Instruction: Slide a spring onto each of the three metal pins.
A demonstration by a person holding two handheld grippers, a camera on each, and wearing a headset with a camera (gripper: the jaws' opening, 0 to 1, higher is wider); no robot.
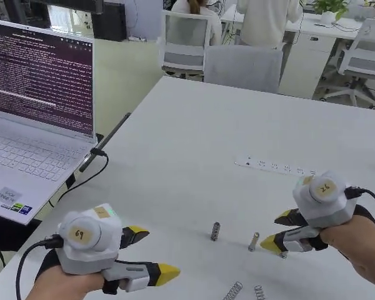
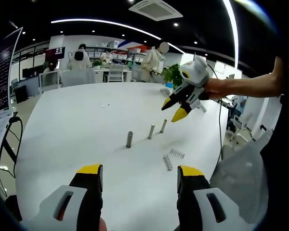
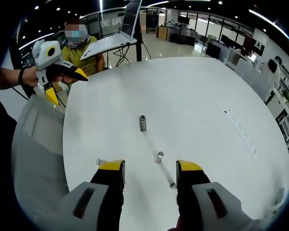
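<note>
Head view, left gripper: low at the left, over the near edge of the white table; jaws spread wide, nothing between them.
Head view, right gripper: at the right, jaws parted and empty, the lower yellow tip just above the third pin.
Head view, pins: three stand in a short row. The pin with a spring is leftmost, the bare middle pin is beside it, and the third pin is partly hidden by the right gripper.
Head view, loose springs: two lie flat on the table nearer the person than the row, close together.
Head view, surroundings: an open laptop at the left, a power strip beyond the pins.
Left gripper view: its own jaws stand released, wide apart. The pins are upright ahead and the loose springs lie nearer; the right gripper hangs above the far end of the row, tips apart.
Right gripper view: its own jaws gape, holding nothing. The third pin is just inside the right-hand jaw tip and the middle pin sits between the tips – the pin with a spring stands farther on. One of the loose springs lies just beside the left-hand jaw tip.
</note>
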